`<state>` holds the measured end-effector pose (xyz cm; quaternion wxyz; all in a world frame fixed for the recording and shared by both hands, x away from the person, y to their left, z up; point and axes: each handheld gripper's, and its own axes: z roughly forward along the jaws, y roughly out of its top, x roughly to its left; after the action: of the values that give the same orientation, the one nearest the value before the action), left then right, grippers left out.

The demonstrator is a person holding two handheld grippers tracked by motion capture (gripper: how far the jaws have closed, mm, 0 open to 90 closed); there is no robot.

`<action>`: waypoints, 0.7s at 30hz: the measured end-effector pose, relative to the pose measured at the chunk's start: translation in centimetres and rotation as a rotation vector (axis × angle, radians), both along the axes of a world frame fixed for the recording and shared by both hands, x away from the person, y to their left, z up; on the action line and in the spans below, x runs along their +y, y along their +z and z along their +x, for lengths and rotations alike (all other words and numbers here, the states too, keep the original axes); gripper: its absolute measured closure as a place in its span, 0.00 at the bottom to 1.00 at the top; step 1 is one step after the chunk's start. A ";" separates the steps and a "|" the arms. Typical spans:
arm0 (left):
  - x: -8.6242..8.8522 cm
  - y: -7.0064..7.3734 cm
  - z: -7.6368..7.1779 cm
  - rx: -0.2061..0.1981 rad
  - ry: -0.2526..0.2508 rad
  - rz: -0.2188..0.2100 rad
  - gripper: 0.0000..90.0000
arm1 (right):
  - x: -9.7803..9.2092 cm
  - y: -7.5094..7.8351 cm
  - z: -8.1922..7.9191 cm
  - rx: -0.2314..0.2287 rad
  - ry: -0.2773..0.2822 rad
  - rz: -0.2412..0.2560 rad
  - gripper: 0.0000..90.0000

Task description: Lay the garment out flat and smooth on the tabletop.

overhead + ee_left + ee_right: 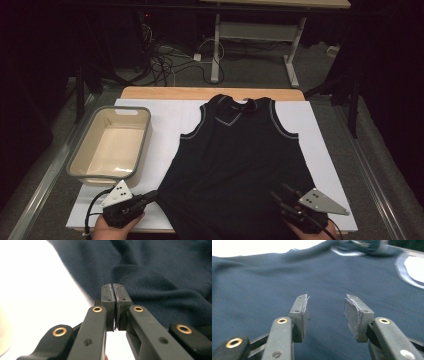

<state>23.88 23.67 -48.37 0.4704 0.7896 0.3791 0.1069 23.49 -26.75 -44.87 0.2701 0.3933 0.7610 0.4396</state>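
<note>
Dark sleeveless top [235,160] spread flat on the white-covered desk [165,125], just right of an empty grey-rimmed tub [111,145]. Long axis runs near to far: neckline at the far end, hem toward the person. Left claw [114,293] is pressed together at the hem's left corner (whether cloth lies between the pads cannot be told); right claw [325,312] hovers spread apart over the fabric. Risk: a one-sided pull would skew and bunch the top.

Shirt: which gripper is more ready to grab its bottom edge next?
Right. The right gripper is open over the shirt, ready to close. The left gripper is shut at the shirt's edge; whether it pinches cloth is unclear.
</note>
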 end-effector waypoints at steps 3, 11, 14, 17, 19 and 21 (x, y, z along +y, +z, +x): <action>-0.4 -0.3 0.4 0.011 -0.017 0.004 0.94 | -3.0 -0.4 0.0 0.012 -0.095 -0.019 0.59; -1.8 -0.4 1.6 0.000 -0.072 -0.024 0.78 | -8.9 -1.3 -1.4 0.068 -0.237 0.066 0.61; -2.5 -0.4 2.1 0.001 -0.078 -0.022 0.69 | -8.8 -1.7 -1.7 0.119 -0.210 0.094 0.56; -3.1 -0.5 2.5 0.001 -0.087 -0.007 0.64 | -8.1 -2.8 -1.6 0.181 -0.230 0.057 0.49; -3.3 -0.4 2.6 -0.003 -0.089 -0.009 0.64 | -7.5 -3.2 -1.7 0.166 -0.189 0.003 0.83; -3.4 -0.3 2.7 0.000 -0.084 -0.015 0.60 | -7.4 -2.5 -2.1 0.104 -0.183 -0.026 0.97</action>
<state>26.58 20.29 -48.69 0.4806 0.8012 0.3466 0.0842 21.41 -34.14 -47.42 0.2747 0.4799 0.7404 0.3821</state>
